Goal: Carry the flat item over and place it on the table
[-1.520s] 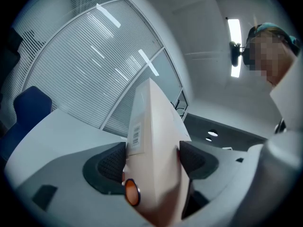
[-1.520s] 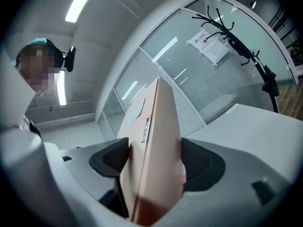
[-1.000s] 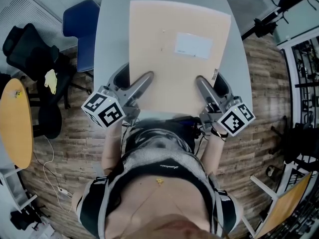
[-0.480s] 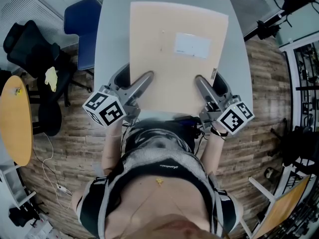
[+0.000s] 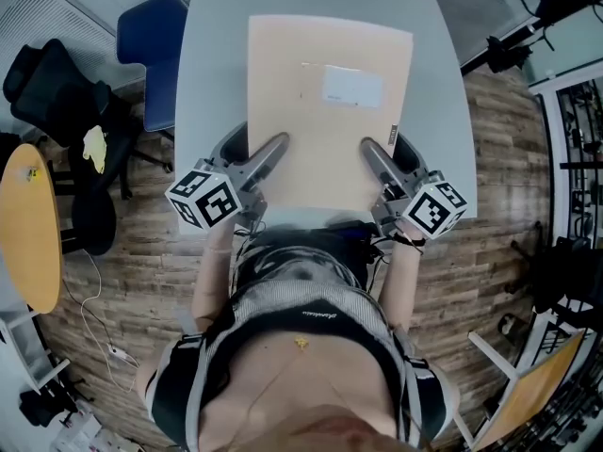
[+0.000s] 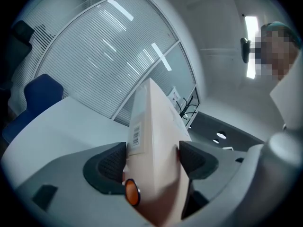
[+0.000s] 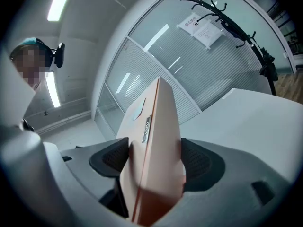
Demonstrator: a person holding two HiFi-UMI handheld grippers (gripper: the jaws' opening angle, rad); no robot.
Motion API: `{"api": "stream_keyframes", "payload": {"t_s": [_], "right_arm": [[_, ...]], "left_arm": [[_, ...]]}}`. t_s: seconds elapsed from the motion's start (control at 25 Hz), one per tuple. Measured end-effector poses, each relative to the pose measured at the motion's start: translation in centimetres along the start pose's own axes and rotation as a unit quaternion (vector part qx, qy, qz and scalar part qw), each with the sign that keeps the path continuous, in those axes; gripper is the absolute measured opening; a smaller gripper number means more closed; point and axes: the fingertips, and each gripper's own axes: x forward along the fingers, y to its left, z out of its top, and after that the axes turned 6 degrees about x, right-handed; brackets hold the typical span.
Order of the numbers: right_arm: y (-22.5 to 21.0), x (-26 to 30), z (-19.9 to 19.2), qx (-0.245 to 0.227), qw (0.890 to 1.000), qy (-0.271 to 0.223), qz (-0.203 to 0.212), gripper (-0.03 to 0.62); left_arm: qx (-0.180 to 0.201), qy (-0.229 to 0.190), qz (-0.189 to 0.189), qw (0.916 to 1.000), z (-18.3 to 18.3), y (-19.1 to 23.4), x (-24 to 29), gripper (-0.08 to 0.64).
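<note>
Right now your left gripper (image 5: 254, 149) and right gripper (image 5: 388, 153) each have their dark ribbed fingers (image 6: 111, 162) clamped on the near edge of the flat item (image 5: 330, 102). It is a thin, smooth tan cardboard box with a white rectangular label (image 5: 352, 87). It spreads over the matte grey bench (image 5: 212, 83); whether its far edge touches cannot be told.

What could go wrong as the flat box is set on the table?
The left gripper and right gripper clamp the flat box only at its near edge, so its far end may droop or twist out. Each has a jaw under the box, which could jam against the table when lowered.
</note>
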Motion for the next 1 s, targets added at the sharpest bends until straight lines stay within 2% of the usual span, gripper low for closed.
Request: {"api": "stream_keyframes", "payload": {"t_s": [0.28, 0.56, 1.0], "right_arm": [[-5.1, 1.4, -3.7, 0.036, 0.998, 0.04, -0.015, 0.33], [-10.2, 2.4, -7.9, 0.076, 0.993, 0.08, -0.038, 0.334], [-17.1, 3.3, -14.6, 0.12, 0.978, 0.148, -0.088, 0.341]], "left_arm": [[-0.036, 0.038, 0.031, 0.9982, -5.4, 3.1, 1.5, 0.347], [-0.073, 0.079, 0.051, 0.9929, -11.1, 5.9, 3.0, 0.348], [-0.138, 0.139, 0.083, 0.9771, -19.9, 10.3, 4.3, 0.348]]}}
